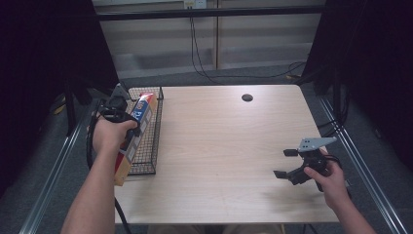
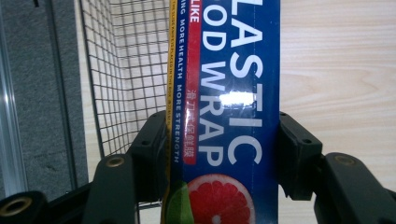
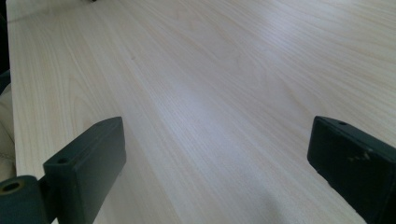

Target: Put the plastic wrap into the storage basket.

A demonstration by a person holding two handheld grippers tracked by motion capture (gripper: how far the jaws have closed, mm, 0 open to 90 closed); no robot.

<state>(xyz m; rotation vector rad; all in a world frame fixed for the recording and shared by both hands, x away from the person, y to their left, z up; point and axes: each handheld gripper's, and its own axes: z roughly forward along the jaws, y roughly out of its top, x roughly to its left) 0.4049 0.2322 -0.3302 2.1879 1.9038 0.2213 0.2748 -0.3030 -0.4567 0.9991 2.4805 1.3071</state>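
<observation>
A light wooden table (image 1: 219, 146) with a round dark hole (image 1: 247, 97) near its far edge, black cables (image 1: 204, 68) hanging behind it.

The left forearm reaches up the left side, its hand (image 1: 111, 134) wrapped around the left gripper (image 2: 223, 140), whose jaws are clamped tight, while at the near right the right hand (image 1: 329, 179) holds the right gripper (image 1: 285, 163) low with jaws spread wide, pointing left.
</observation>
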